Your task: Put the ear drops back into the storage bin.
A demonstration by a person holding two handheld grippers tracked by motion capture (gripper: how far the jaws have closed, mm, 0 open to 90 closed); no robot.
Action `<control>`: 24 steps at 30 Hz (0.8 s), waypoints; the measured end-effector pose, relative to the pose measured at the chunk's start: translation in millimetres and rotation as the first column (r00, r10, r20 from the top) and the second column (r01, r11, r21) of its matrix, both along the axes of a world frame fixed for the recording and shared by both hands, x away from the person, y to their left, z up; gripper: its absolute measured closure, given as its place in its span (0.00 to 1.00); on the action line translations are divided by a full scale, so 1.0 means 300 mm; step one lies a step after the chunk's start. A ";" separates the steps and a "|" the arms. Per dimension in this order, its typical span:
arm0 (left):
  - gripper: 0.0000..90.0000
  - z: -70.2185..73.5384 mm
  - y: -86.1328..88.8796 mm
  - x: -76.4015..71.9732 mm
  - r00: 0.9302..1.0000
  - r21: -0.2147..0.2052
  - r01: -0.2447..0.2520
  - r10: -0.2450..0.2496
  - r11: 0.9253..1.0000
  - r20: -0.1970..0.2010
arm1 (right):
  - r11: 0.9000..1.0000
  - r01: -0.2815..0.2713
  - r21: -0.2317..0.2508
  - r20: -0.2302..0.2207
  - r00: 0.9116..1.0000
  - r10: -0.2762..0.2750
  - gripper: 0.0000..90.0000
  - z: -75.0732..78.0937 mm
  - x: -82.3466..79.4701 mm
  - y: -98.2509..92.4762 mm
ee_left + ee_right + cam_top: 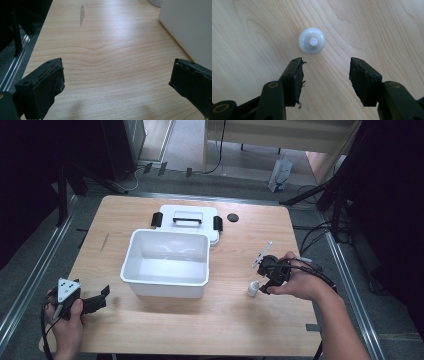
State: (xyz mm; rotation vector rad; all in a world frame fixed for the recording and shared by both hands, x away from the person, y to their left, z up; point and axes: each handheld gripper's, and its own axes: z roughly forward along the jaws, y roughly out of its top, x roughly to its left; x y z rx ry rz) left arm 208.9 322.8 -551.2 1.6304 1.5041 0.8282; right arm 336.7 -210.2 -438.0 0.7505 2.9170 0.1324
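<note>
The right claw points down at the worktop, its jaws partly apart with nothing between them; a small white bottle stands upright just beyond its tips, right of the open white box. The left claw gapes wide over bare wood near the box's side, holding nothing.

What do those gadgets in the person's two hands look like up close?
Both are black two-jaw tools. The left gripper has a grey three-cornered plate on top, and a black cable trails from it. The right gripper also trails a black cable. The jaw pads look frayed. Forearms are bare.
</note>
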 end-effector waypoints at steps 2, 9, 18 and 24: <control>0.00 0.000 0.000 0.000 1.000 0.000 0.000 0.000 1.000 0.000 | 1.000 -0.010 0.006 -0.019 1.000 0.010 0.55 0.001 0.005 0.016; 0.00 0.000 0.000 0.000 1.000 -0.001 0.000 0.000 1.000 0.000 | 0.999 -0.034 0.002 -0.034 0.999 0.034 0.62 -0.002 0.018 0.062; 0.00 0.000 0.001 0.000 1.000 -0.004 0.000 0.000 1.000 0.000 | 0.998 -0.041 -0.042 -0.048 0.998 0.039 0.70 -0.029 0.031 0.094; 0.00 0.000 0.001 0.000 1.000 -0.004 -0.001 0.001 1.000 0.000 | 0.998 -0.043 -0.039 -0.055 0.998 0.041 0.74 -0.040 0.036 0.099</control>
